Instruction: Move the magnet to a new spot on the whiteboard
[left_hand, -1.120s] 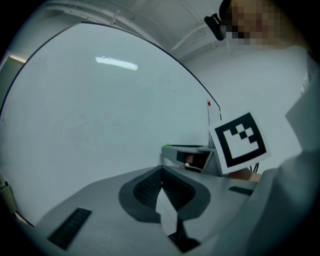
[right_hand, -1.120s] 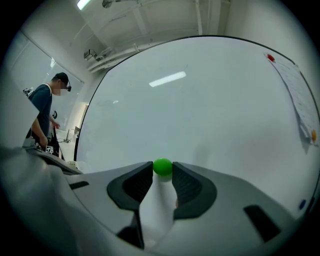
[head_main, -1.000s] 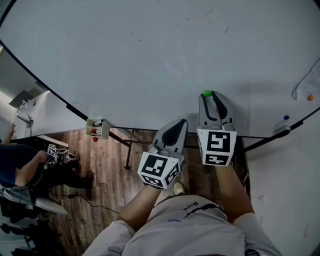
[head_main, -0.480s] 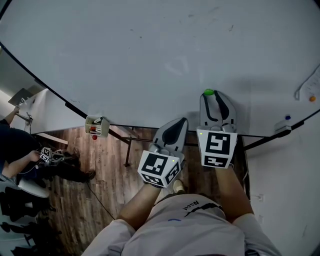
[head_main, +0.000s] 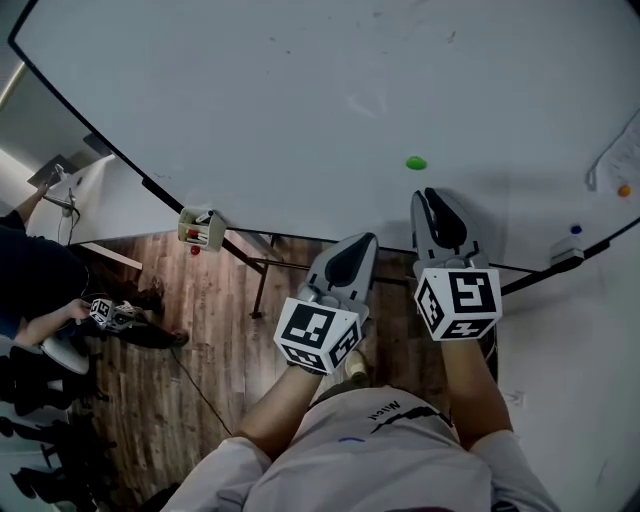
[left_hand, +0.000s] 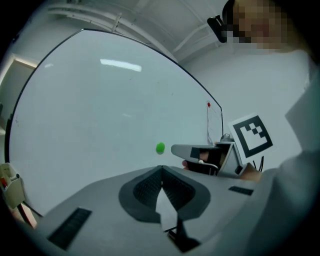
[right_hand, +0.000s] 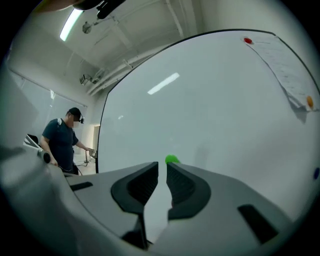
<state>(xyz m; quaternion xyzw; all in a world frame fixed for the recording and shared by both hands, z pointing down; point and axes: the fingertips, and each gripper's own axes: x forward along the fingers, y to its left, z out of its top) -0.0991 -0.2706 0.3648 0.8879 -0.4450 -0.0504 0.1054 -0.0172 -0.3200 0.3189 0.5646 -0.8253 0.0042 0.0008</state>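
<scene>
Magnet (head_main: 416, 163) is seen free on the whiteboard (head_main: 300, 100), at 12 o'clock of the right claw (head_main: 431, 195), whose jaws are closing on nothing. The left claw (head_main: 364, 241) is pressed together and empty. Placement is judged done.

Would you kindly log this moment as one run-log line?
green magnet: on whiteboard, untouched | right gripper: apart from magnet, jaws closing, nothing between | left gripper: shut, empty

The left gripper (head_main: 358, 250) is held low, its jaws pressed together and empty. The right gripper (head_main: 432, 203) reaches further forward, its empty, slightly parted jaws closing.
</scene>
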